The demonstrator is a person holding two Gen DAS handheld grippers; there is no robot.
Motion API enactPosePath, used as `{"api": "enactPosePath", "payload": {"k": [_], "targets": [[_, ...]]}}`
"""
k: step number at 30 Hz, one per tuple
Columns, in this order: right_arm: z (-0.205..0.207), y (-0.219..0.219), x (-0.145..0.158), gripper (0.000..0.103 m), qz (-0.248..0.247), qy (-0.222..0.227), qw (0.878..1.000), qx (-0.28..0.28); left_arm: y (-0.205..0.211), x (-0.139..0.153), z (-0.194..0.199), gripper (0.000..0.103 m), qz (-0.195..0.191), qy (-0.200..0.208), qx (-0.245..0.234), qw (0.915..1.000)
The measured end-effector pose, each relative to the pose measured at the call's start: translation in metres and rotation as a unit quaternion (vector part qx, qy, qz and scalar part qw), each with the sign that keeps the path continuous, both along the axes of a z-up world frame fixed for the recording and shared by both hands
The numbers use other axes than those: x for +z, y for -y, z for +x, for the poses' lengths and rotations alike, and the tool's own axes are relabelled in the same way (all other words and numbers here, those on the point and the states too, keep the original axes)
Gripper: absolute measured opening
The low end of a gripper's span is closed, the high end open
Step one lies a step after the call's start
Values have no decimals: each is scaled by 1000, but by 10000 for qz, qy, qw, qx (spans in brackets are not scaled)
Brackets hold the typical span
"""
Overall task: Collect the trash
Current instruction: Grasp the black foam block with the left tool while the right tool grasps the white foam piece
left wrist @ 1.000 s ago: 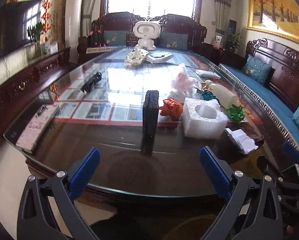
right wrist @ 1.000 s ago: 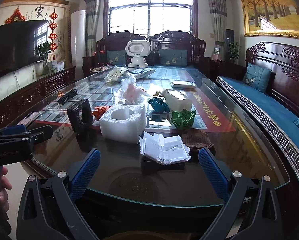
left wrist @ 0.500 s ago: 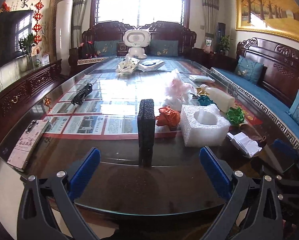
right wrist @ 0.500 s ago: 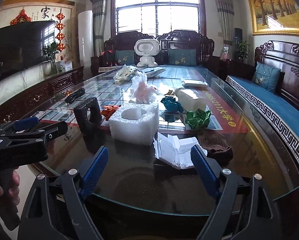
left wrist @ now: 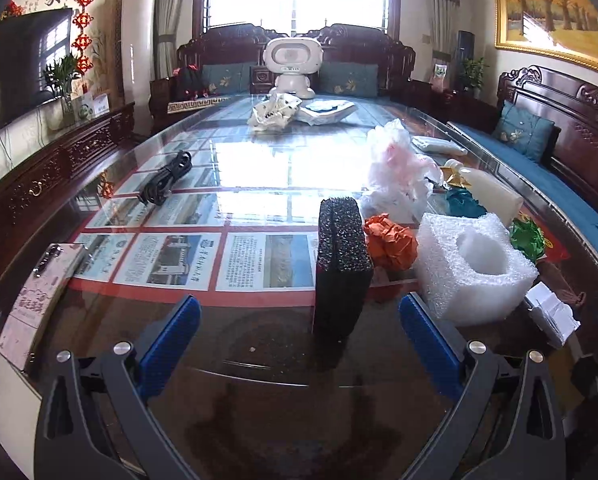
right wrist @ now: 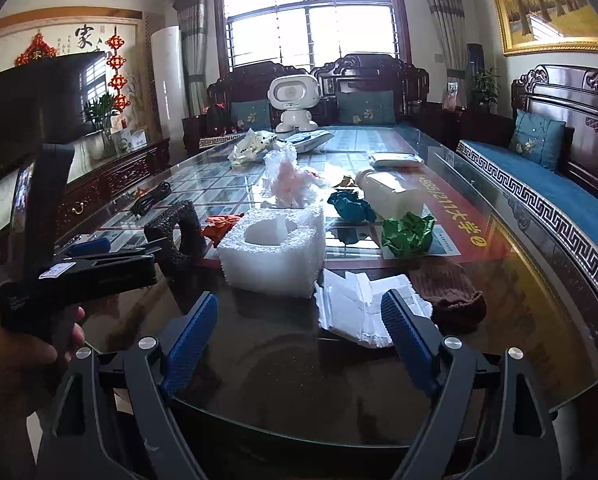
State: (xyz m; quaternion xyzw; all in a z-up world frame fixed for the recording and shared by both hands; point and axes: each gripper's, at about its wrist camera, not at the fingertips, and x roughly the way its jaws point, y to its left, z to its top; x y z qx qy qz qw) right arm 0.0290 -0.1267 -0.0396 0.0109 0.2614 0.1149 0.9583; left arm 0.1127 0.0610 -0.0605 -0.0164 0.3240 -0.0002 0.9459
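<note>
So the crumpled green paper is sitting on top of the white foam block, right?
Not quite. The crumpled green paper is sitting on the glass table, to the right of the white foam block and apart from it. The right wrist view shows this clearly.

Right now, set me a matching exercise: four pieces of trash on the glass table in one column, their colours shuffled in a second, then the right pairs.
Things:
1. foam block with a hollow
2. upright foam slab
3. crumpled paper beside the slab
4. crumpled ball near the bottle

Colours:
A. green
B. black
C. white
D. orange

Pairs: 1-C, 2-B, 3-D, 4-A
</note>
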Motion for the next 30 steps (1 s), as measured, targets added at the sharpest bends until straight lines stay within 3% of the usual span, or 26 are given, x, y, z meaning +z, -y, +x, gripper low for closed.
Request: {"api": "enactPosePath", "payload": {"k": [10, 19, 26, 30], "targets": [[40, -22, 7, 71, -211, -62, 9997, 109, -16, -8, 17, 99, 164, -113, -442, 9988], [102, -25, 17, 60, 3, -706, 9931, 935, -19, -17, 45, 99, -186, -555, -1229, 9907], [124, -18, 27, 60, -24, -1023, 9850, 1391, -10, -9, 51, 99, -326, -556, -1781, 9819], [135, -17, 23, 60, -85, -1228, 9800, 1565, -4, -7, 61, 97, -236, -627, -1815, 9811]]}}
